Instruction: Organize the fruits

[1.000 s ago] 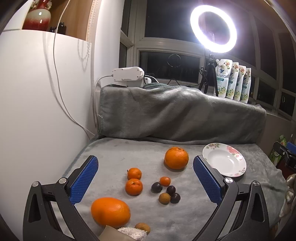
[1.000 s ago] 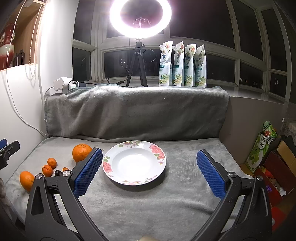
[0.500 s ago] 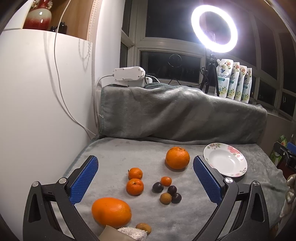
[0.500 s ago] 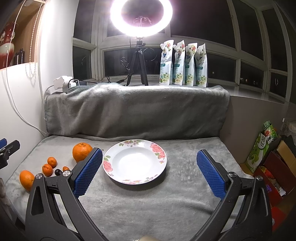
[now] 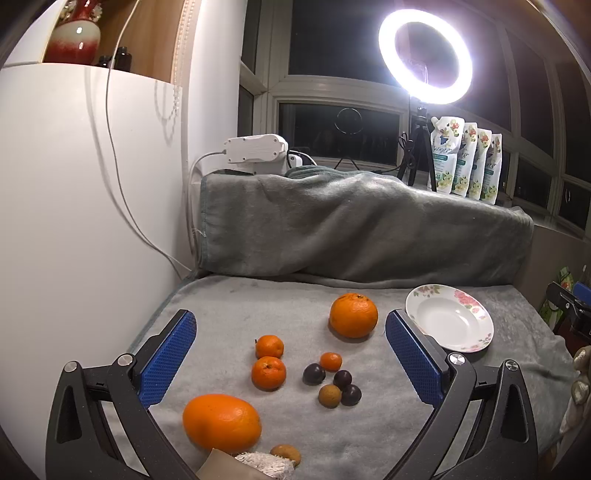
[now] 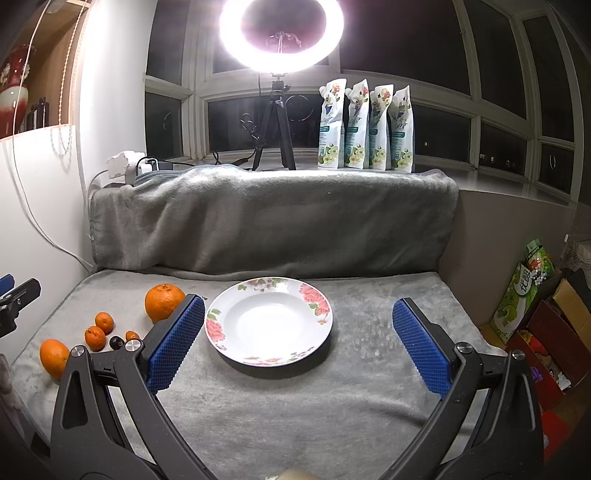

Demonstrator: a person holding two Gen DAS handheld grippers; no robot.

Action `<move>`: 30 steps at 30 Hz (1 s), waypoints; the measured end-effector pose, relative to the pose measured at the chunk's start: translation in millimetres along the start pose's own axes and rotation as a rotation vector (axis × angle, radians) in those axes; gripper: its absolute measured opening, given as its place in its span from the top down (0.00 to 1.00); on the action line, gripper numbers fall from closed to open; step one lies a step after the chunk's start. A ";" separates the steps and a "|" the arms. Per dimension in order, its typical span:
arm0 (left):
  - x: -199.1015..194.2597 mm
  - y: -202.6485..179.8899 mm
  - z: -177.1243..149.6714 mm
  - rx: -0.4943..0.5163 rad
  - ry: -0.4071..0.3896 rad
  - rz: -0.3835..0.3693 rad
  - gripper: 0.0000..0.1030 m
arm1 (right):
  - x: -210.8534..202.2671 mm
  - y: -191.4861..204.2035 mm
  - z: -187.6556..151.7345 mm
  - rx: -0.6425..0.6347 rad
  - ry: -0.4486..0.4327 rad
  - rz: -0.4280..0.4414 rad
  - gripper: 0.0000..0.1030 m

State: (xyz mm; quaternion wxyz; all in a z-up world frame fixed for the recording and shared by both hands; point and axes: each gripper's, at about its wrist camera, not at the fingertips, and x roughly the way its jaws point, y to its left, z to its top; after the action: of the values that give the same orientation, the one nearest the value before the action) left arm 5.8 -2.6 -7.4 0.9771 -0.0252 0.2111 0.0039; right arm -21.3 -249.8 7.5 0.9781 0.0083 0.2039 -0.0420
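Fruits lie on a grey blanket [image 5: 236, 310]. In the left wrist view a large orange [image 5: 353, 315] is at the back, another large orange [image 5: 221, 422] at the front, two mandarins [image 5: 269, 373] between them, and a small cluster of dark plums [image 5: 314, 373] and a brown fruit [image 5: 329, 396]. My left gripper [image 5: 291, 350] is open and empty above them. An empty flowered plate [image 6: 269, 320] lies in front of my right gripper [image 6: 299, 334], which is open and empty. The plate also shows in the left wrist view [image 5: 449, 322].
A blanket-covered ridge [image 6: 273, 221] stands behind. A white wall [image 5: 81, 221] with a cable is on the left. A ring light [image 6: 281, 35] on a tripod and several pouches [image 6: 365, 129] stand on the sill. Boxes [image 6: 546, 325] are on the right.
The left gripper's view has shifted very slightly. The fruits, the plate and the right gripper have not moved.
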 end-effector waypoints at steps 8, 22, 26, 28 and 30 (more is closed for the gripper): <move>-0.1 -0.2 0.5 -0.001 -0.001 0.002 0.01 | -0.9 0.3 -0.4 -0.001 0.002 0.003 0.00; 0.4 0.5 0.7 0.000 0.000 0.005 0.01 | 0.0 1.3 -2.4 0.001 0.005 0.006 0.00; 0.5 1.1 -0.3 -0.001 0.000 0.007 0.01 | 1.0 3.4 -5.8 -0.002 0.009 0.011 0.00; 0.8 1.6 -0.6 -0.002 0.001 0.008 0.01 | 1.5 3.8 -6.0 -0.002 0.011 0.012 0.00; 1.0 2.2 -0.6 -0.002 0.001 0.009 0.01 | 1.5 3.8 -6.3 -0.002 0.012 0.015 0.00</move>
State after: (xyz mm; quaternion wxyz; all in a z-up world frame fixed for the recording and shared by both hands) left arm 6.5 -0.4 -8.5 0.9770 -0.0254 0.2116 0.0084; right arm -22.1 -245.9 1.1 0.9771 0.0093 0.2096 -0.0346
